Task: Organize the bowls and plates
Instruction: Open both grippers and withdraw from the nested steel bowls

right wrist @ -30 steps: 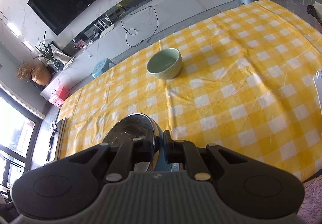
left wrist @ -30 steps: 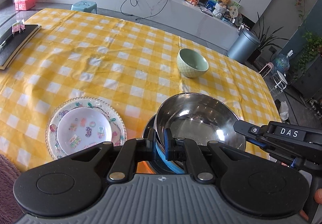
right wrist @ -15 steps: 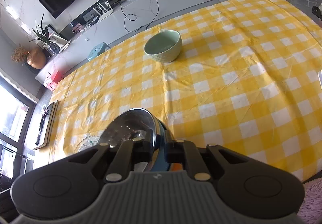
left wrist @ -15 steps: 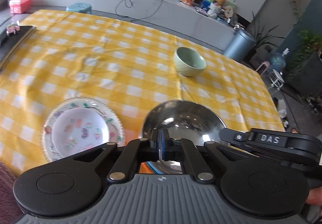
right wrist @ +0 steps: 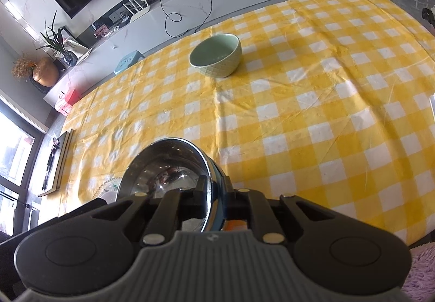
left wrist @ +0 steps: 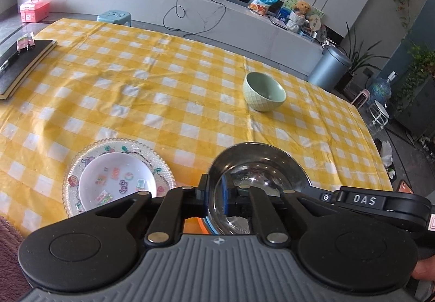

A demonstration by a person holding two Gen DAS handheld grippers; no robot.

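Both grippers are clamped on the steel bowl (left wrist: 258, 166) at the table's near edge: left gripper (left wrist: 216, 193) and right gripper (right wrist: 214, 193) each pinch its rim, their jaws just easing open slightly. The green bowl (left wrist: 264, 91) sits mid-table toward the far edge, and the patterned plate (left wrist: 117, 177) is by the near edge.

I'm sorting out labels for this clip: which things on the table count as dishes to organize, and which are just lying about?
Part of the job:
steel bowl
green bowl
white dish
glass plate

Just lying about:
black book
pink box
grey bin
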